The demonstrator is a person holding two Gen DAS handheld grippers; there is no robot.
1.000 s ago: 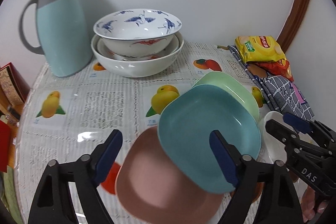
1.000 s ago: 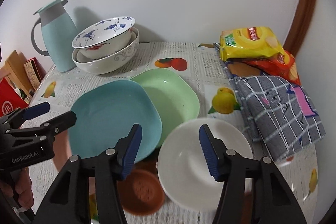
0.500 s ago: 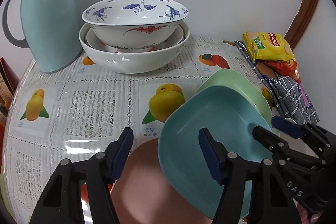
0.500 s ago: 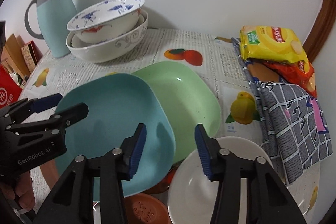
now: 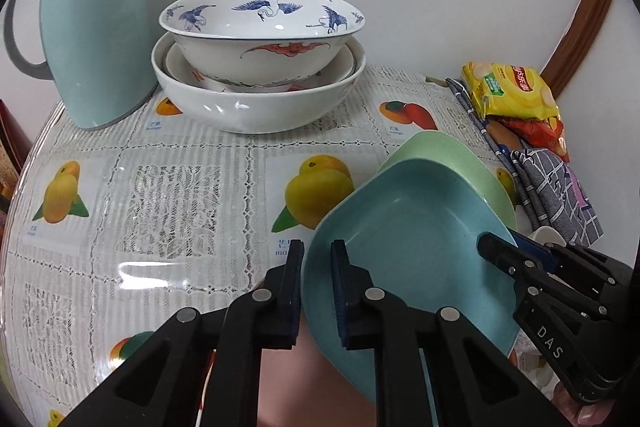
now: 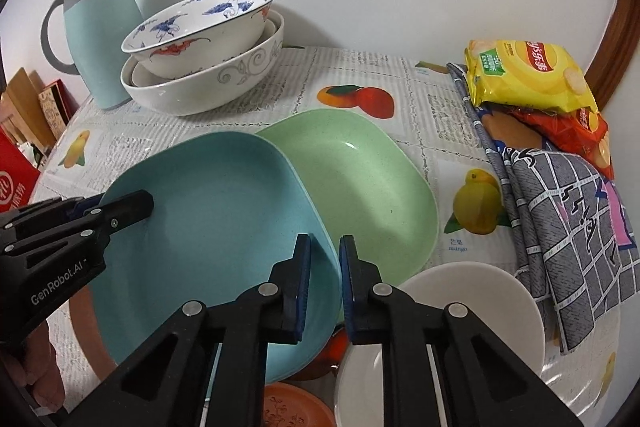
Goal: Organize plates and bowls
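A teal plate [image 5: 412, 247] [image 6: 216, 211] lies tilted over a green plate [image 5: 452, 163] [image 6: 360, 187] and a pink plate [image 5: 304, 387]. My left gripper [image 5: 316, 291] is shut on the teal plate's left rim; it shows in the right wrist view [image 6: 120, 207]. My right gripper [image 6: 325, 287] is shut on the plate's right rim; it shows in the left wrist view [image 5: 504, 251]. A stack of white bowls [image 5: 260, 67] [image 6: 204, 51] stands at the back. A white bowl [image 6: 460, 327] and a small brown dish [image 6: 296, 407] lie near me.
A light-blue thermos jug [image 5: 92, 27] [image 6: 100, 23] stands left of the bowl stack. Snack bags [image 5: 512, 91] [image 6: 528, 75] and a folded checked cloth [image 5: 560, 195] [image 6: 568, 211] lie along the right side. The table [image 5: 160, 187] has a fruit-print cover. The wall is close behind.
Both grippers have moved forward and closed from wide open onto opposite rims of the teal plate.
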